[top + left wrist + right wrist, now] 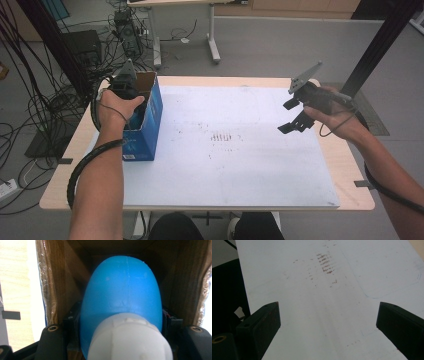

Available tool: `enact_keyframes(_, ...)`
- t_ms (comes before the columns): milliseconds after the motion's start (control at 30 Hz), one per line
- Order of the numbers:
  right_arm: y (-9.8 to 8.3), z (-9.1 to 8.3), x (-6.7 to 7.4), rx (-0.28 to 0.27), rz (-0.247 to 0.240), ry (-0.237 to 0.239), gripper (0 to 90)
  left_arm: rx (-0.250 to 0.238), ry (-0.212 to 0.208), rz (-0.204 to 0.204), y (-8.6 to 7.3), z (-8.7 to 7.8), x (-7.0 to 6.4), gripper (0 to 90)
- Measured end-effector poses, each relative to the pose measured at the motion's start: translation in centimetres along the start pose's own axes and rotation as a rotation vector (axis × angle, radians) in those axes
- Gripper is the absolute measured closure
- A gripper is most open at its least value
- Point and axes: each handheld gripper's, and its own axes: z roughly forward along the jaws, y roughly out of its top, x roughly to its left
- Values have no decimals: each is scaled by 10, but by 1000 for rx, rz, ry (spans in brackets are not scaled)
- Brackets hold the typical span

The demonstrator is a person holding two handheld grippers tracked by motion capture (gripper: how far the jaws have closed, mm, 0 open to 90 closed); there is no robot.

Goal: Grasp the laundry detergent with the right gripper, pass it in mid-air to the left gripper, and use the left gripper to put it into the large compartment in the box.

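On the white-matted bench, the blue bottle sits pinched in my left gripper down inside the box, where I judge it belongs, while my right gripper hangs spread, spare.

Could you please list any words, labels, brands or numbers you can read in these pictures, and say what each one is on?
No text can be read.
Blue box: a small pale print near its lower front corner, too small and blurred to read.
Blue bottle in the left gripper: a faint raised mark on the plastic, not legible.
White mat: brownish smudges and faint drawn outlines, no writing.
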Motion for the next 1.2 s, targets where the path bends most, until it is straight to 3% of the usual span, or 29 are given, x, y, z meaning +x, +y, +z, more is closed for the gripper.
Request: enact_keyframes(1200,2,-1,1,4,-1,-1,54,-2,4,0,-1,0,0,361)
